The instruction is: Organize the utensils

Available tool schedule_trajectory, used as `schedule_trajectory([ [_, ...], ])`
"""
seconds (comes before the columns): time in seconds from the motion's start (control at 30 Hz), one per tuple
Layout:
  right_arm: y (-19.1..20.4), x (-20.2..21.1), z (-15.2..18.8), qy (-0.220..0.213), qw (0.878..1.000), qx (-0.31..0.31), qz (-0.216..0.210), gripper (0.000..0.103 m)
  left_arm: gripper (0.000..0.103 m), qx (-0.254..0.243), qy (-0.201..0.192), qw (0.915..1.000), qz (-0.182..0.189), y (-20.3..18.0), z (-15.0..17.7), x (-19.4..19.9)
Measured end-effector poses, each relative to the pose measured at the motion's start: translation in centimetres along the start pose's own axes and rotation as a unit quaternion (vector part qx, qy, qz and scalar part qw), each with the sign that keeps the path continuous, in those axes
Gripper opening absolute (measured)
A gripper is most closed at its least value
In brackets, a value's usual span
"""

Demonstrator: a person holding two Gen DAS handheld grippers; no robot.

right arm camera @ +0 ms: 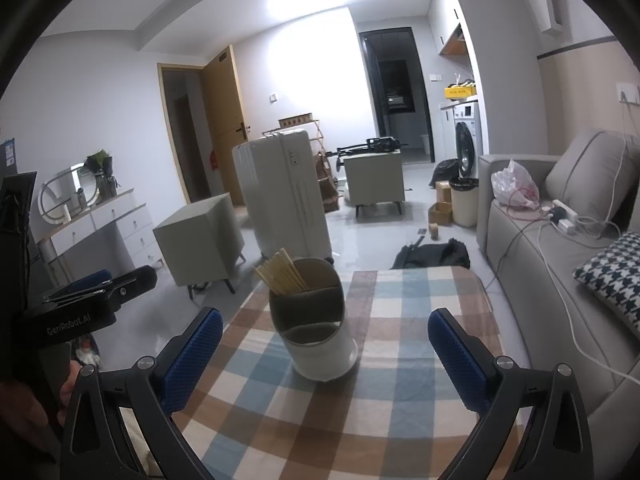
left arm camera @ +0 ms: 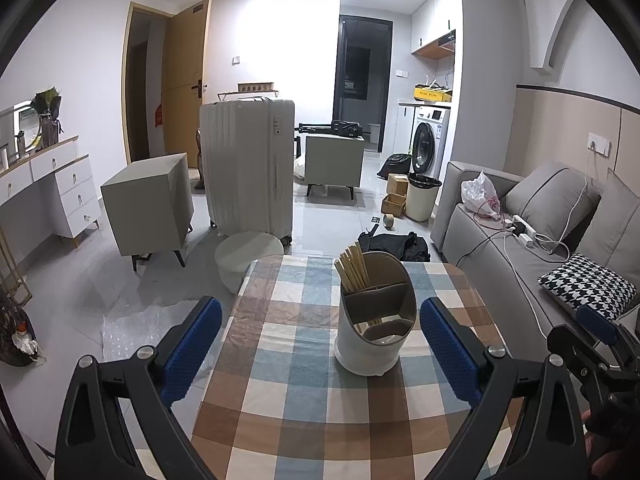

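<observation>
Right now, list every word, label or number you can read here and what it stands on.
"GenRobot.AI": on the black body of the left gripper, seen from the right wrist view.
Yellow box above the washing machine: dark print, too small to read.
Red tag on the door: blurred, unreadable.

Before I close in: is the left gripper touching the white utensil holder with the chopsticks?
Apart. In the left wrist view, checked tablecloth shows between the open left gripper and the white utensil holder; neither blue pad reaches it.
</observation>
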State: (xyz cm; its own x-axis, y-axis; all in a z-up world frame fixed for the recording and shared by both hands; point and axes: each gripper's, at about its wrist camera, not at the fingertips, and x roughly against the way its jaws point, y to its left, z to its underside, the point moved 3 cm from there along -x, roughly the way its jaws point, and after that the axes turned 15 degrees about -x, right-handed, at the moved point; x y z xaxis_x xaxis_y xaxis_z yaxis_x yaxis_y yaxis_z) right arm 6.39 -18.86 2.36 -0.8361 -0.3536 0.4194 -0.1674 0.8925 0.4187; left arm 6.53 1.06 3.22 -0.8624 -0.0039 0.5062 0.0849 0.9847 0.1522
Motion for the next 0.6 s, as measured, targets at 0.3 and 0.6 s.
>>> schedule_trajectory([
  [0.3,-0.13,0.02,0.04,0.001,1.000,-0.003,0.000,0.103,0.097,0.008,0.001,1.0000,-0.003,0.35,0.16,-0.05],
  [0.6,-0.18,0.02,0.07,0.002,1.000,-0.003,0.001,0.103,0.097,0.003,0.004,1.0000,-0.004,0.23,0.15,-0.06],
])
